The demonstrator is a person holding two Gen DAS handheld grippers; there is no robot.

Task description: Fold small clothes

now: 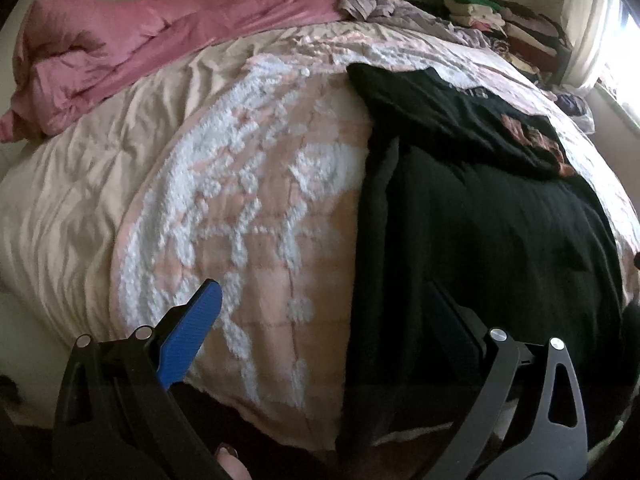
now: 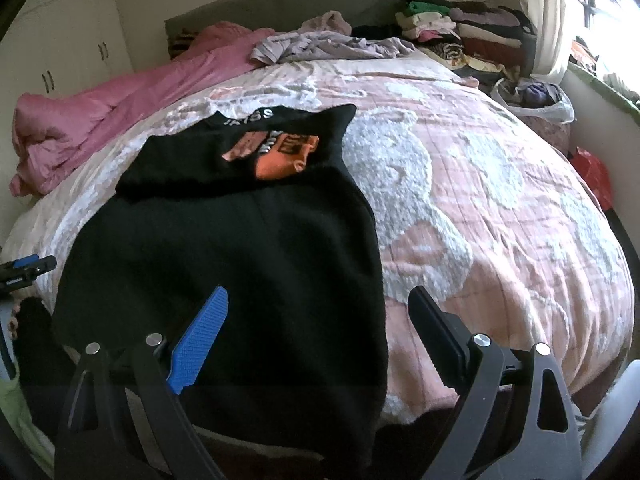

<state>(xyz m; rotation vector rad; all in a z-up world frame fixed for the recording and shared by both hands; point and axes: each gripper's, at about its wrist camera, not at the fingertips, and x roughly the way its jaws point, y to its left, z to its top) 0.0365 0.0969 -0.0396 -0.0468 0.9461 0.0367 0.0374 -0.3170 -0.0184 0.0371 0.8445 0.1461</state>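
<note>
A black garment [image 2: 224, 248] lies spread on the bed, its lower edge hanging over the near side. Its top part is folded down, showing an orange print [image 2: 280, 156] and white lettering. In the left wrist view the same black garment [image 1: 480, 220] fills the right half. My right gripper [image 2: 318, 304] is open above the garment's lower right part, holding nothing. My left gripper [image 1: 324, 300] is open too, straddling the garment's left edge over the blanket. Its blue tip also shows as the left gripper [image 2: 28, 264] at the far left of the right wrist view.
A pink and white tufted blanket [image 2: 480, 200] covers the bed. A bunched pink duvet [image 2: 100, 120] lies far left, and crumpled lilac clothes [image 2: 320, 46] lie by the headboard. Stacked folded clothes [image 2: 472, 32] sit far right, with a plastic bag [image 2: 532, 100] and the window wall beside them.
</note>
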